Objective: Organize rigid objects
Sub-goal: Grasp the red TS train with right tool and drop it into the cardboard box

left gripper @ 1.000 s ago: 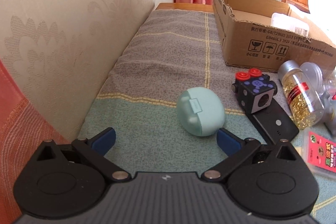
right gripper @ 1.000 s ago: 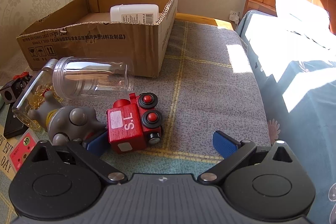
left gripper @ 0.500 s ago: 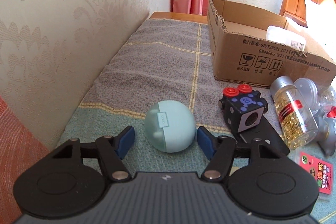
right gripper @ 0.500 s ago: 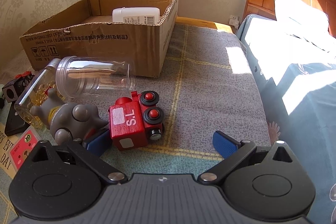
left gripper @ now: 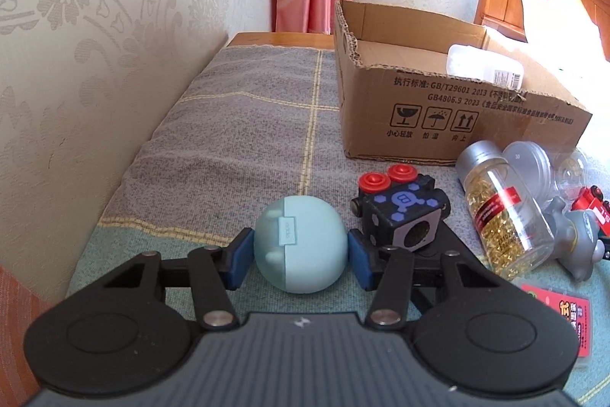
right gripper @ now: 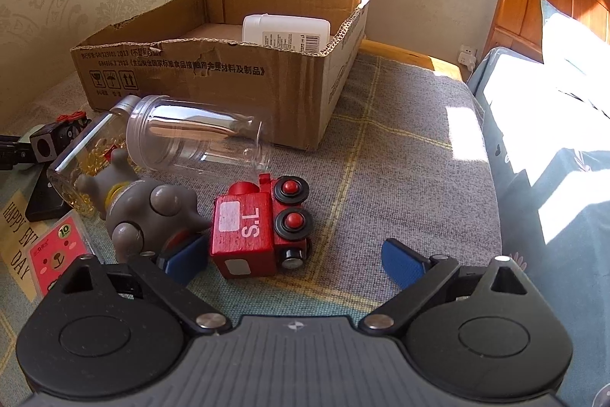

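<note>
While the left gripper (left gripper: 300,256) clamps the mint case (left gripper: 301,245), the right gripper (right gripper: 293,260) gapes beside the red train (right gripper: 259,224).

**Rigid objects beside the cardboard box**

A pale blue egg-shaped case (left gripper: 301,248) lies well in front of the cardboard box (left gripper: 438,109). Nearer the box sit a black cube toy (left gripper: 400,212), a capsule jar (left gripper: 503,208) on its side, a clear jar (right gripper: 198,136), a grey figure (right gripper: 148,212) and a red train (right gripper: 259,224). A white bottle (right gripper: 286,31) lies inside.
</note>
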### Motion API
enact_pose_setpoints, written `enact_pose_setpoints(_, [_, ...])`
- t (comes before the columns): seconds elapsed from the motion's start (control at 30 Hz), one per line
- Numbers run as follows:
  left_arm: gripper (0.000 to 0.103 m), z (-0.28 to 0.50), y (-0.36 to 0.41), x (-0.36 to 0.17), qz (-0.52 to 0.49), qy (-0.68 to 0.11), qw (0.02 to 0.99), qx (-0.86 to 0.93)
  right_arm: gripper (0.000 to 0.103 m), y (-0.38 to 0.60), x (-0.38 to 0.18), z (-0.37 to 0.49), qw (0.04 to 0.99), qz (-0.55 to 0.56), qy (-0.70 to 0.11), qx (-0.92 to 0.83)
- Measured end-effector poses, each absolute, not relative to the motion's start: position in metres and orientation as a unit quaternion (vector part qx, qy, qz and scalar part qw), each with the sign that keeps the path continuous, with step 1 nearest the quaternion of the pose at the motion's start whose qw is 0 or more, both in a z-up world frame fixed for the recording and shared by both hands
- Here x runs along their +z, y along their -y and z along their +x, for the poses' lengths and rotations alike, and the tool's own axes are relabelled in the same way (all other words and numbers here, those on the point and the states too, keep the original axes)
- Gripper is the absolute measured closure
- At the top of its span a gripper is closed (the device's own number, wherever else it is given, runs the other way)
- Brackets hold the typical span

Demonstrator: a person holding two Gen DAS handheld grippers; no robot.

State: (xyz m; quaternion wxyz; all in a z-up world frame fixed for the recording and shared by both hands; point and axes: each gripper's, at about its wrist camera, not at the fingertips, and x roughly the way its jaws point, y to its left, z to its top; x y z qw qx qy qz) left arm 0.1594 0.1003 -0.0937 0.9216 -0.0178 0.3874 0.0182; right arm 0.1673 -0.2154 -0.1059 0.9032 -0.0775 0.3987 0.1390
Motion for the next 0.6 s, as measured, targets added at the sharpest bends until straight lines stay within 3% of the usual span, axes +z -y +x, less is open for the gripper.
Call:
enact_pose_setpoints(0.17, [0.051, 0.161, -0.100, -0.094, -0.019, -0.387, 0.922, 0.021, 0.032, 0.207, -0.102, 0.166, 0.902, -0.101, -0.385, 0.169])
enact_pose_setpoints(0.33, [0.051, 0.161, -0.100, -0.094, -0.022, -0.386, 0.922, 0.026, 0.047, 0.202, -0.100, 0.164, 0.901, -0.106, -0.380, 0.181])
enact_pose_setpoints(0.6, [0.051, 0.159, -0.105, -0.094, -0.020, -0.384, 0.923, 0.021, 0.049, 0.204, -0.100, 0.159, 0.905, -0.086, -0.388, 0.153])
